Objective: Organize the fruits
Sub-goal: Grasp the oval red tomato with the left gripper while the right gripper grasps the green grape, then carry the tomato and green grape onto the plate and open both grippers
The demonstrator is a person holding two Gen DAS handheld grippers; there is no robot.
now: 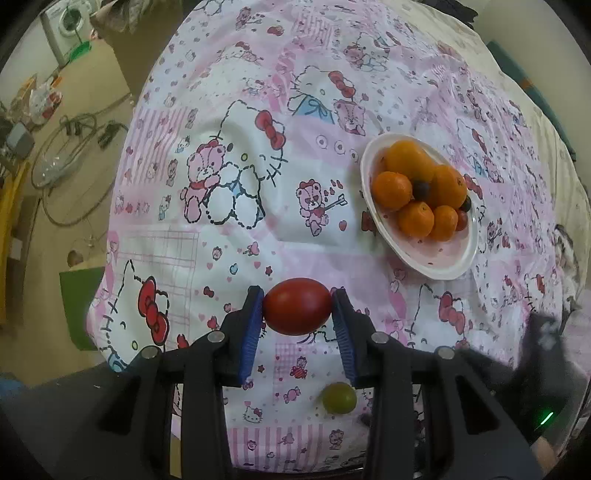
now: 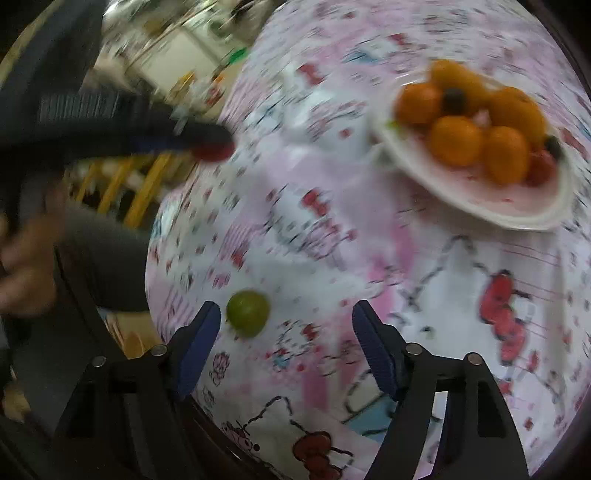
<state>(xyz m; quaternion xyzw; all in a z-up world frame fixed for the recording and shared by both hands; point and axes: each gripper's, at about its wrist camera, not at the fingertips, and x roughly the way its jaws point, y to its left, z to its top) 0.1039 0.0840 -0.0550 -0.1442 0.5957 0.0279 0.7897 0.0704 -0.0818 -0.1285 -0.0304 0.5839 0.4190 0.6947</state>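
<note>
My left gripper (image 1: pixel 297 312) is shut on a red tomato (image 1: pixel 297 311) and holds it above the Hello Kitty cloth. A white plate (image 1: pixel 439 260) up and to the right holds several oranges (image 1: pixel 391 190), dark grapes and a small red fruit. A green fruit (image 1: pixel 339 397) lies on the cloth below the left gripper. In the blurred right wrist view my right gripper (image 2: pixel 286 323) is open and empty, with the green fruit (image 2: pixel 247 312) just inside its left finger. The plate (image 2: pixel 491 206) is at the upper right there, and the left gripper with the tomato (image 2: pixel 212 149) at the upper left.
The pink Hello Kitty cloth (image 1: pixel 236 192) covers the table. The table edge drops off at the left to a floor with cables (image 1: pixel 70 155) and a washing machine (image 1: pixel 68 22). A yellow frame (image 2: pixel 144 188) stands beyond the table's edge.
</note>
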